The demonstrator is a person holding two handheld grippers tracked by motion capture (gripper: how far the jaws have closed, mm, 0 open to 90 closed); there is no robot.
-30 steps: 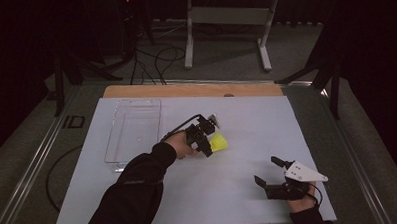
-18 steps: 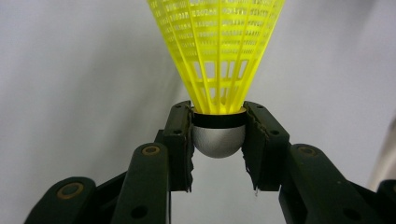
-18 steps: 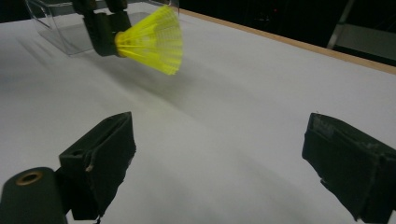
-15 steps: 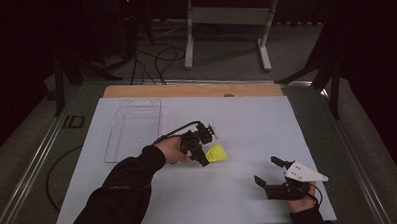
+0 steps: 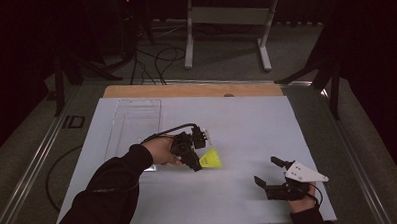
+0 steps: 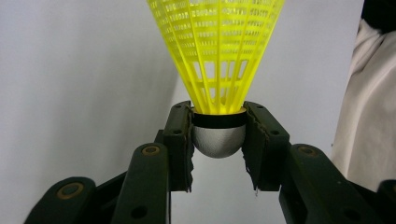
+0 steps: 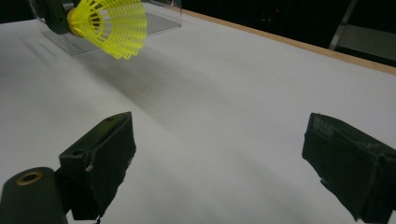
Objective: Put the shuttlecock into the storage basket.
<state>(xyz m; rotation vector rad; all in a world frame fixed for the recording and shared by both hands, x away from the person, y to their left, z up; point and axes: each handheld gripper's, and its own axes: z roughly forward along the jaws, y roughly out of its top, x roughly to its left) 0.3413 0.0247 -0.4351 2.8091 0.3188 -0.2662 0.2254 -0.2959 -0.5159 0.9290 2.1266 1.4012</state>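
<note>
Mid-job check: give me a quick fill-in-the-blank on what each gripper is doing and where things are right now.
1. The left gripper is shut on the ____ end of the yellow shuttlecock.
2. The right gripper has its jaws ____, with nothing between them.
3. The clear box lies on the white table toward its ____ side in the high view.

Missing words: rounded cork; open; left

Yellow plastic mesh shuttlecock (image 6: pixel 215 51) with matt grey rounded head, smooth matt white table (image 5: pixel 247 125), clear glossy plastic box (image 5: pixel 134 125)
</note>
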